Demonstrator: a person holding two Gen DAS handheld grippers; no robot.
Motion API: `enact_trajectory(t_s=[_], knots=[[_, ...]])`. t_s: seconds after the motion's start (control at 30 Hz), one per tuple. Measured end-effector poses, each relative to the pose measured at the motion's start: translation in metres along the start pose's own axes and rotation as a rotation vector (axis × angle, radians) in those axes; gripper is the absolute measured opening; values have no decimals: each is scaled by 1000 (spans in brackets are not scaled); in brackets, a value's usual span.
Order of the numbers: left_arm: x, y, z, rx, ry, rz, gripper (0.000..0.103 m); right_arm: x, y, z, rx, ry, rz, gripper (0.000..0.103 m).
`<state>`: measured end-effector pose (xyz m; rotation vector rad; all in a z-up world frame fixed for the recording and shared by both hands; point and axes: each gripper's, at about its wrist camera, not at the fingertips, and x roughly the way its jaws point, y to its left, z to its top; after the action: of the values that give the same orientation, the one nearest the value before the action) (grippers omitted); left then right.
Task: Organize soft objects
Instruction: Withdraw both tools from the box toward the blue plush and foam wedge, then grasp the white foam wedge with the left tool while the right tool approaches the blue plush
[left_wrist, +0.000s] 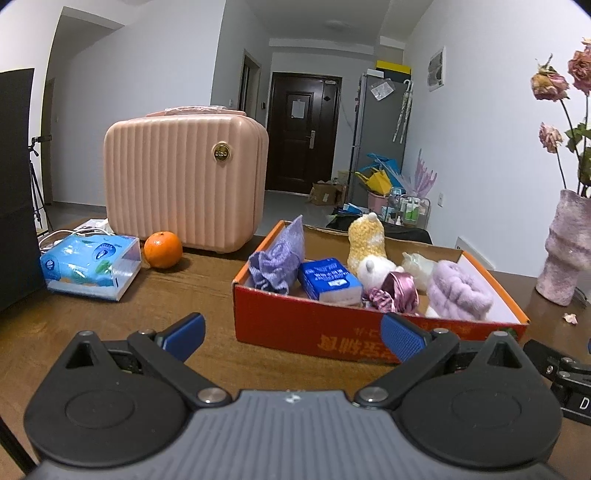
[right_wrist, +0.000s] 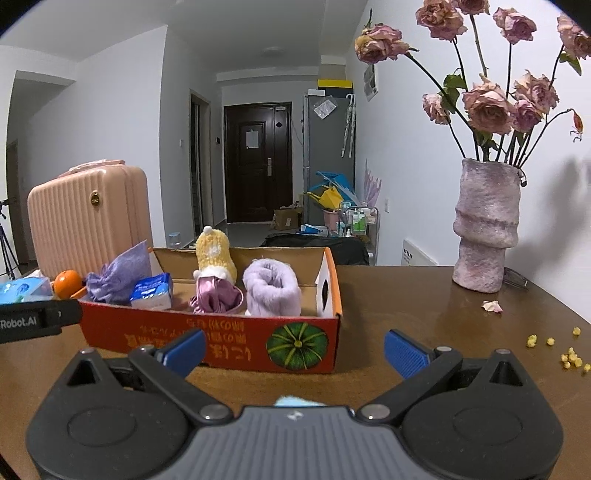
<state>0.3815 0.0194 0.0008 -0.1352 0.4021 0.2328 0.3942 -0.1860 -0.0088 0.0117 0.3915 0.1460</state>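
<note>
My left gripper (left_wrist: 293, 338) & right gripper (right_wrist: 294, 349) hang empty, jaws wide, just before the red box (left_wrist: 332, 328); inside it: purple fluffy roll (left_wrist: 460, 291), plush toy (left_wrist: 365, 245), tissue pack (left_wrist: 328, 282).

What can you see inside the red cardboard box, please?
Inside the red box: lavender cloth pouch, blue tissue pack, yellow-and-white plush toy, pink satin scrunchie, fluffy lilac muff, pale item behind. The floor beneath them is mostly hidden.

White plush toy (left_wrist: 373, 269) largely hidden behind the satin scrunchie (left_wrist: 397, 291); box (left_wrist: 295, 325) lettering partly covered by a gripper finger (left_wrist: 402, 338). Vase (left_wrist: 567, 251) and roses (left_wrist: 554, 85) cut off at the frame edge.
</note>
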Motion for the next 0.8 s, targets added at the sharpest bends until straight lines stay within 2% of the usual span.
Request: enact_trajectory(t_s=[0.8], knots=[[-60,-22,-49,43,61,-43,103,-67,-33,-45,-21,22,26,103]])
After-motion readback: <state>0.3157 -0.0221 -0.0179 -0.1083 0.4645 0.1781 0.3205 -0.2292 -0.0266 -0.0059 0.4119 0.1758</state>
